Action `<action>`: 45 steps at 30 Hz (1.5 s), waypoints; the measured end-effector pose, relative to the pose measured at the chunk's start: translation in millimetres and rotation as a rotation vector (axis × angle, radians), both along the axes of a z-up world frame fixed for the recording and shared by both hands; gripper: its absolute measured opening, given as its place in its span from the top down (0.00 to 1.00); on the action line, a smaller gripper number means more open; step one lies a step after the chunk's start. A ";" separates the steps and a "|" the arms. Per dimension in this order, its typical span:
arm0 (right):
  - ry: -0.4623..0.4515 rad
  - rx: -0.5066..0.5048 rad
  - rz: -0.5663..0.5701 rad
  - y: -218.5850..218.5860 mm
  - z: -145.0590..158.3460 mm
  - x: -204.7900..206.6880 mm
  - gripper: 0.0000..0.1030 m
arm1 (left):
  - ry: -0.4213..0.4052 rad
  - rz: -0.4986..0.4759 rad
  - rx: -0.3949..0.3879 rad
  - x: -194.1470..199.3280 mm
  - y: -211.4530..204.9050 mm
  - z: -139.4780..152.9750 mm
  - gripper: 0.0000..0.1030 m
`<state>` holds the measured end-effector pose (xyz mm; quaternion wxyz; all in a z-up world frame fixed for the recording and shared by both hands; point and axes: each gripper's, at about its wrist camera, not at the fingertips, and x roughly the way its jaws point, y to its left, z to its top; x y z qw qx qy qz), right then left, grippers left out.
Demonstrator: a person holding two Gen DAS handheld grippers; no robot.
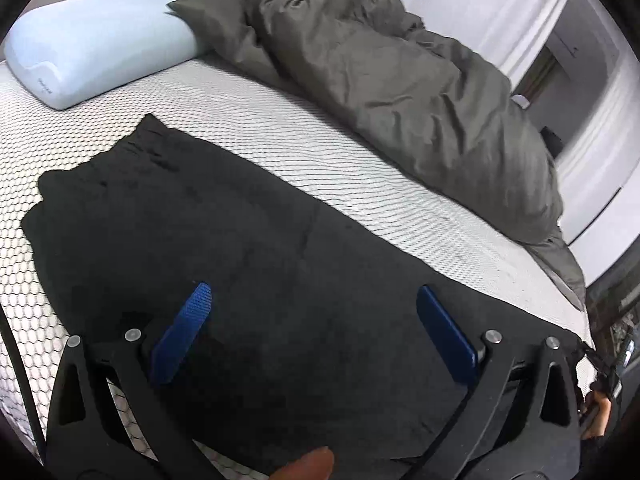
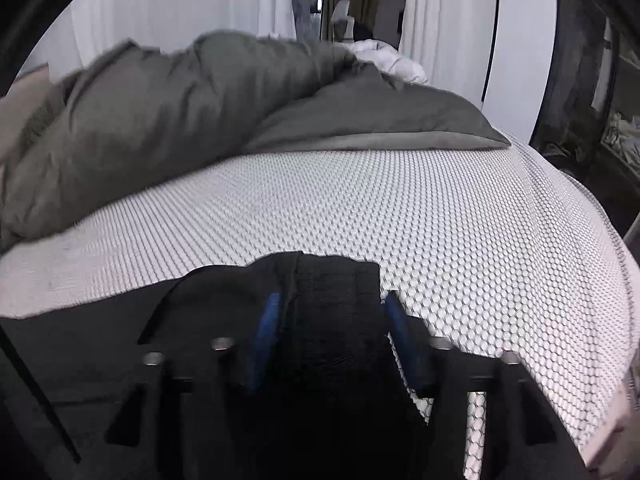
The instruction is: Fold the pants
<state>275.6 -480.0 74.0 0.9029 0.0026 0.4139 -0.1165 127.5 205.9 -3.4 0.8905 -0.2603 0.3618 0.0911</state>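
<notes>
Our right gripper (image 2: 330, 320) is clamped on a bunched end of the black pants (image 2: 336, 280) (likely the leg cuffs), raised slightly off the mattress (image 2: 360, 200). Our left gripper (image 1: 316, 304) hangs spread wide over the pants (image 1: 240, 240), which lie flat along the mattress (image 1: 280, 128) toward the pillow (image 1: 96, 52). We judge the cloth soft, light and limp, so edges and corners give the surest hold.

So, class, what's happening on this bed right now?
A person is folding black pants spread on the honeycomb-patterned mattress. The right gripper has a bunched end of the pants between its fingers. The left gripper hovers open above the flat fabric. A grey duvet and pale blue pillow lie behind.
</notes>
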 end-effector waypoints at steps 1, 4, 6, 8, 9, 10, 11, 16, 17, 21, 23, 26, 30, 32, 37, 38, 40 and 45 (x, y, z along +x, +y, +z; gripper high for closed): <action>-0.027 -0.012 -0.005 1.9 7.2 -4.2 0.21 | 0.010 0.008 0.003 0.4 2.2 -1.2 0.01; -0.111 0.000 0.016 15.3 29.4 -15.9 0.15 | 0.032 0.035 0.008 -0.8 10.8 -4.3 0.01; -0.143 0.057 0.064 26.3 43.8 -23.5 0.07 | 0.050 0.052 0.027 -3.6 17.7 -3.5 0.01; -0.166 0.156 0.124 43.4 49.5 -27.1 0.03 | 0.055 0.101 0.049 -11.7 31.2 0.0 0.01; -0.166 0.203 0.155 51.1 49.0 -29.2 0.03 | 0.052 0.124 0.047 -16.1 39.1 1.1 0.01; -0.166 0.264 0.182 62.1 45.7 -31.9 0.02 | 0.050 0.145 0.037 -21.1 47.8 1.7 0.01; -0.161 0.301 0.201 71.0 41.2 -32.8 0.02 | 0.045 0.174 0.013 -28.6 61.6 1.2 0.01; -0.134 0.408 0.227 112.7 22.7 -25.3 0.02 | 0.035 0.285 -0.158 -56.9 122.2 -14.8 0.34; -0.133 0.436 0.230 117.5 19.4 -28.0 0.02 | 0.032 0.295 -0.212 -62.0 133.3 -21.5 0.42; -0.107 0.515 0.255 139.7 6.9 -30.5 0.02 | -0.001 0.272 -0.336 -69.3 153.7 -38.9 0.61; -0.099 0.494 0.279 153.6 4.7 -30.6 0.02 | -0.007 0.255 -0.313 -65.2 151.3 -38.0 0.61; -0.090 0.470 0.297 164.5 2.9 -33.1 0.02 | 0.001 0.252 -0.262 -52.9 144.7 -37.6 0.73; -0.072 0.453 0.307 166.4 -0.8 -33.7 0.02 | -0.002 0.272 -0.155 -43.5 140.8 -29.0 1.00; -0.074 0.436 0.304 165.8 -0.3 -34.2 0.02 | -0.059 0.290 -0.134 -49.4 141.9 -17.3 1.00; -0.091 0.427 0.305 160.6 4.2 -40.6 0.02 | -0.001 0.389 -0.095 -53.3 153.6 -20.1 1.00; -0.089 0.426 0.303 160.0 3.8 -40.7 0.02 | 0.034 0.399 -0.099 -50.6 153.8 -24.9 1.00; -0.085 0.434 0.300 157.8 3.5 -40.9 0.02 | 0.031 0.422 -0.128 -51.5 153.5 -25.8 1.00; -0.103 0.467 0.290 151.8 5.5 -54.4 0.02 | -0.024 0.439 -0.130 -71.2 136.2 -3.2 0.31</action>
